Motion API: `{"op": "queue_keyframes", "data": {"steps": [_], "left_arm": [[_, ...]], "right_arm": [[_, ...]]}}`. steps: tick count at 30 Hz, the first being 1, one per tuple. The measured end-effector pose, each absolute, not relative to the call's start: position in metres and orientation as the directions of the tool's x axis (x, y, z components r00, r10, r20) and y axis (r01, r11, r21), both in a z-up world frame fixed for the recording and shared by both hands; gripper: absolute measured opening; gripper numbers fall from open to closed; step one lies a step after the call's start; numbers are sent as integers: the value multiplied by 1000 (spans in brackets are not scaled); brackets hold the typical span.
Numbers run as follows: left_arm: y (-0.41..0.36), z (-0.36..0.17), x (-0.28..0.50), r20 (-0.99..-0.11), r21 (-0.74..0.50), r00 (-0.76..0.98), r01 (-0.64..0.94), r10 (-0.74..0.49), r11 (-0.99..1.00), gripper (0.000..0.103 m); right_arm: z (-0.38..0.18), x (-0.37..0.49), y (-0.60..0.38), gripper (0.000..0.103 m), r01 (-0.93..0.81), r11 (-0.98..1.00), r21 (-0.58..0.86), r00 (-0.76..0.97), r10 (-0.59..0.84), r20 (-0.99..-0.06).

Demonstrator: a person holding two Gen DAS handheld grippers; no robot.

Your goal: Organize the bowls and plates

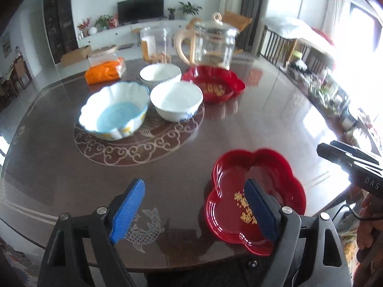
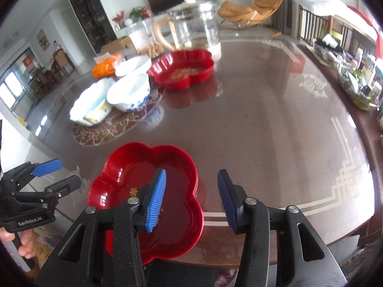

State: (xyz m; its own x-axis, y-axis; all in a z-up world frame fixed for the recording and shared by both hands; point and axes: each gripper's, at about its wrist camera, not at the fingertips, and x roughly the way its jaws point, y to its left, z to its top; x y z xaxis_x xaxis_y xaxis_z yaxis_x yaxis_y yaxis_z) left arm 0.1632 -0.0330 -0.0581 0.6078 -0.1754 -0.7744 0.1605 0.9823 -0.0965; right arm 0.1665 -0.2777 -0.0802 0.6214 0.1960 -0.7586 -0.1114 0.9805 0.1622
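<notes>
Both claws stood wide open, empty — left claw (image 1: pixel 194 211) and right claw (image 2: pixel 192 201) hovered over the near red plate (image 2: pixel 134 174); bowls lay beyond it.

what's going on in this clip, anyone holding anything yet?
Not yet. A person holds two handheld grippers over a round table, both open and empty. The right gripper hovers at the right rim of the near red plate, which lies at the table's front edge; the left gripper is beside that plate. Farther back stand a second red plate, two white bowls, a scalloped blue bowl and a glass teapot.
</notes>
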Motion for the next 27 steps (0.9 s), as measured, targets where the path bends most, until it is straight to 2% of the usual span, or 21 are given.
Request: {"op": "queue_keyframes", "data": {"steps": [2, 5, 8, 13, 27], "left_arm": [[-23, -44, 152, -731, -123, 660, 124, -174, 985, 92], [-15, -33, 135, -686, -135, 714, 68, -143, 988, 94], [-13, -34, 124, -671, -142, 731, 36, -123, 989, 94], [-20, -46, 118, -692, -80, 718, 27, -75, 996, 94], [-27, -57, 113, -703, 47, 710, -8, 39, 999, 94]], "right_arm": [[-56, 153, -276, 65, -104, 985, 135, 683, 169, -711], [-34, 134, -269, 70, -90, 992, 85, 739, 123, -663], [-31, 120, -259, 70, -69, 997, 25, 767, 69, -638], [-49, 113, -245, 70, -67, 996, -55, 766, 16, -643], [-57, 102, -248, 70, -52, 998, -37, 748, 14, -664]]}}
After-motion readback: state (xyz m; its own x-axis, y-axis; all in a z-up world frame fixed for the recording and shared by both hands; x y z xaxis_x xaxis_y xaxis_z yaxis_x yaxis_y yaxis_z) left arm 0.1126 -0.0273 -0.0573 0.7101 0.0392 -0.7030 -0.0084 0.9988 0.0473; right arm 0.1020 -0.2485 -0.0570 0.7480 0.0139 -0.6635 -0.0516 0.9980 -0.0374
